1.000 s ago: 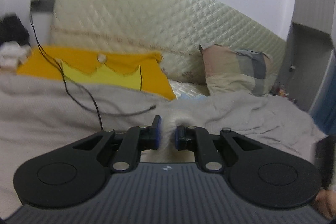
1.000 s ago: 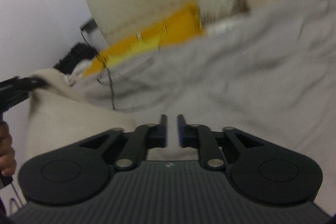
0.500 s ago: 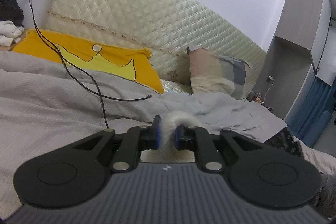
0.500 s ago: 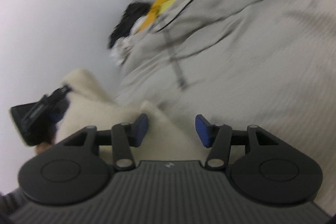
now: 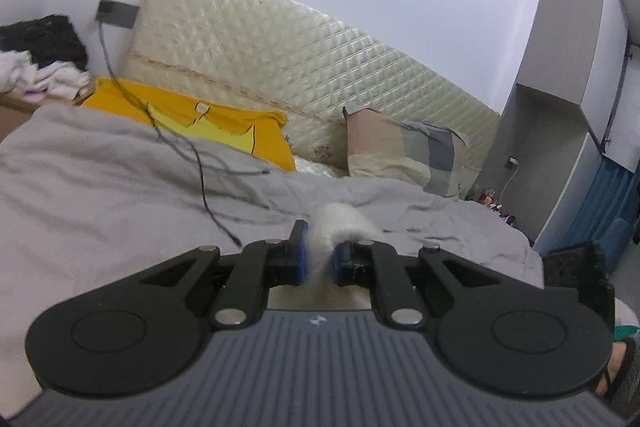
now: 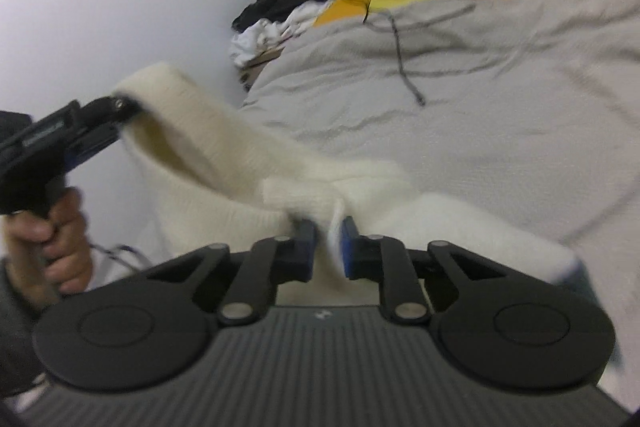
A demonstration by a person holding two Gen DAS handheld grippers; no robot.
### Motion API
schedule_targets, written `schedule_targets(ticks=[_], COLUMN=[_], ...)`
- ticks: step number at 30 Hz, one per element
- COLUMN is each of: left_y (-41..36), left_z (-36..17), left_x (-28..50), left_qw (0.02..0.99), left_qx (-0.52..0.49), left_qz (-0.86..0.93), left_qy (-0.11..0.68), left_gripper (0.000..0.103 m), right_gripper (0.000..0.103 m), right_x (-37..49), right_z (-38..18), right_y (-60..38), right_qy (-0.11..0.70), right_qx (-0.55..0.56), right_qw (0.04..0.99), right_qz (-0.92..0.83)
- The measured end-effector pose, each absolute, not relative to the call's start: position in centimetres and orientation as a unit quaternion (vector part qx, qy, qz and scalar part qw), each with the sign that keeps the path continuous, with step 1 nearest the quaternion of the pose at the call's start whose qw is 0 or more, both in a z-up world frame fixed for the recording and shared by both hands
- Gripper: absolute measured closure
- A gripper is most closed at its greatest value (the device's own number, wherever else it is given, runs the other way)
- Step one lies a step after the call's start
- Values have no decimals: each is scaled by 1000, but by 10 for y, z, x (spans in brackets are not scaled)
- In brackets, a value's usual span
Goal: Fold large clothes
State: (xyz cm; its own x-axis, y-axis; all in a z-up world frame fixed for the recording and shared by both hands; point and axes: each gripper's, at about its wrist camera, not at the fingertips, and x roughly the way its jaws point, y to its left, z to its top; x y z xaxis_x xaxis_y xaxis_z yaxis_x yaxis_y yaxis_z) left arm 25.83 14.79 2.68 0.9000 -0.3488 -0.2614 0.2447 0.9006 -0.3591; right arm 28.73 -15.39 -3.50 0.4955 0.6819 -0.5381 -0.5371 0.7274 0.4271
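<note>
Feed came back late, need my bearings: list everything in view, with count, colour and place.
knit garment: 1, cream, hanging between both grippers
bedspread: 1, grey, over the bed
headboard: 1, cream quilted, against the wall
yellow pillow: 1, by the headboard
patchwork pillow: 1, beige and grey, beside it
cable: 1, black, across the bedspread
clothes pile: black and white, beside the bed
wardrobe: 1, grey
left gripper: shut on garment
right gripper: just closed on garment
</note>
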Motion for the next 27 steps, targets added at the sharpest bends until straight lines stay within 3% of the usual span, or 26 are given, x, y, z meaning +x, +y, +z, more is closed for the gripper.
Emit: schedule_targets(ticks=[8,12,18,20,21,22,23,27], left_y=[89,73,86,89,89,90,90,89], left_z=[11,-13,-33,-36,-37,-37,-37,-34], left_x=[156,127,108,106,106,107,106,112], left_qw=[958,951,935,933,933,933,934,936], left_qx=[-185,-199,-235,-241,-241,-241,-238,-232], left_qz=[-106,-83,-71,-67,-66,-65,-64,-66], left_qy=[191,223,255,258,259,259,259,256], left_gripper=[89,89,89,89,89,89,89,89], right_gripper=[100,100,97,88,80,66,60,61], right_x=[164,126,115,117,119,122,125,137], right_z=[-15,-28,-33,-31,-30,-31,-31,-33], right_y=[-186,-192,-209,-205,-203,-201,-199,-181], right_qy=[303,296,281,265,259,253,250,244], right_qx=[15,-44,40,40,43,50,57,41], right_qw=[919,926,926,931,933,933,932,935], right_qz=[251,231,247,247,247,250,255,254])
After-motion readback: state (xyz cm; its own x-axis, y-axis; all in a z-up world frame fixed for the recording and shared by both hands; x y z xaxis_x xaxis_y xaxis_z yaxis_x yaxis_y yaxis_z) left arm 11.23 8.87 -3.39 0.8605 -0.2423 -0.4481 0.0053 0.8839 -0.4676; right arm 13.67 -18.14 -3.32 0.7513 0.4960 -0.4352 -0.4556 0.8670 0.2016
